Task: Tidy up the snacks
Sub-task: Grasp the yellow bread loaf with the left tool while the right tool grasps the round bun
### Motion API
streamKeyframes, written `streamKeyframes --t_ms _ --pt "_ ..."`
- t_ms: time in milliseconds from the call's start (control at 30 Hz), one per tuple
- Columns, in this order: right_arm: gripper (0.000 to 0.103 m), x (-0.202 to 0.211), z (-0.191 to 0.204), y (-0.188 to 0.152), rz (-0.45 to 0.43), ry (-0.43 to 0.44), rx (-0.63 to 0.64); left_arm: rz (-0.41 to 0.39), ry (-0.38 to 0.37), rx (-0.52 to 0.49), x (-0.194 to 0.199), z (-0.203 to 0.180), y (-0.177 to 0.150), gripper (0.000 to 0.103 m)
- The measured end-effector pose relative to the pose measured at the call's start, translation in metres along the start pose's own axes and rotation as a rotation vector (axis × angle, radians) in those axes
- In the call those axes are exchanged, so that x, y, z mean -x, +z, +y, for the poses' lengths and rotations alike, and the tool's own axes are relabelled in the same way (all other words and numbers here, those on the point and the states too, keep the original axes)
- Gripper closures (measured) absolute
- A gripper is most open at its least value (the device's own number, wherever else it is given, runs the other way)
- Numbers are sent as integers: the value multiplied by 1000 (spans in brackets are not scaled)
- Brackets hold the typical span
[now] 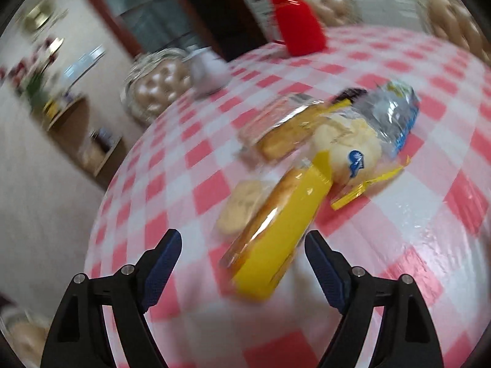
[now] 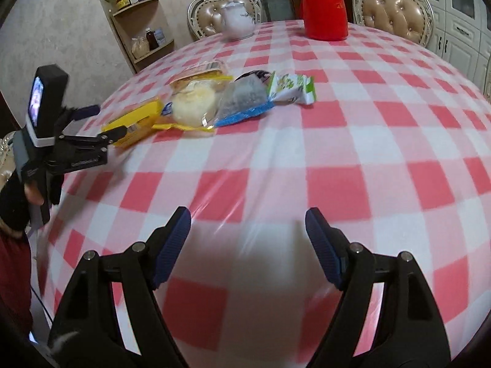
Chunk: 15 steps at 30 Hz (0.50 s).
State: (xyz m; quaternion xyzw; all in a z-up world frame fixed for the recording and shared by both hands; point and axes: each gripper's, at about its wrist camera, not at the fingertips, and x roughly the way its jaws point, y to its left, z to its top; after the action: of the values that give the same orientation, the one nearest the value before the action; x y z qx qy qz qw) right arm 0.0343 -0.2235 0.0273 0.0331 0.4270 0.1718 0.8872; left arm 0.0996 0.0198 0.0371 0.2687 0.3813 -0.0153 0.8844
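Note:
Several wrapped snacks lie in a row on the red-and-white checked table point(image 2: 353, 141): a yellow cake packet point(image 2: 135, 122), a pale bun in clear wrap point(image 2: 191, 104), a blue-and-silver packet point(image 2: 245, 101) and a green-and-white packet point(image 2: 291, 89). My left gripper point(image 1: 242, 254) is open. The near end of the yellow cake packet point(image 1: 276, 245) reaches in between its fingers, and neither pad touches it. In the right wrist view the left gripper point(image 2: 104, 121) sits at the row's left end. My right gripper point(image 2: 247, 236) stands open over bare cloth, well short of the snacks.
A red thermos point(image 2: 325, 9) and a white teapot point(image 2: 236, 21) stand at the table's far side. Padded chairs point(image 2: 396, 15) ring the table. A corner shelf point(image 2: 144, 30) stands against the wall at the left. A hand point(image 2: 18, 196) holds the left gripper.

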Motion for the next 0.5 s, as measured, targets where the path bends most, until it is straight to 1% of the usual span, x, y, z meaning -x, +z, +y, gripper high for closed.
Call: streamKeyframes --t_ms 33,67,100,133,167,200,267,300,367,433,467,500 --pt "24 -2 -3 5 -2 -13 -5 6 -16 -31 -6 -5 1 20" --pt "24 -4 -7 12 -7 -26 -6 9 -22 -47 -9 -10 0 29" --pt "24 -7 -9 19 -10 -33 -8 6 -21 -51 -11 -12 -3 44" --pt "24 -10 -9 26 -11 -30 -11 5 -25 -37 -13 -12 -8 56" --pt "24 -13 -8 32 -14 -17 -12 -17 -5 -19 -8 -11 -13 59" --pt "24 -16 -4 38 -19 2 -8 -27 -8 7 -1 -7 -18 60" --pt "24 -28 11 52 -23 44 22 -44 -66 126 14 8 -31 61" --pt "24 -35 21 58 -20 59 39 -40 -83 179 18 14 -35 61" --pt "24 -55 46 73 -9 89 73 -30 -91 279 29 27 -47 61" --pt "24 -71 69 82 4 104 106 -22 -98 367 39 40 -62 61" --pt "24 -84 86 89 13 98 147 -18 -100 399 42 43 -69 61" --pt "23 -91 94 93 17 83 165 -15 -103 428 46 47 -76 61"
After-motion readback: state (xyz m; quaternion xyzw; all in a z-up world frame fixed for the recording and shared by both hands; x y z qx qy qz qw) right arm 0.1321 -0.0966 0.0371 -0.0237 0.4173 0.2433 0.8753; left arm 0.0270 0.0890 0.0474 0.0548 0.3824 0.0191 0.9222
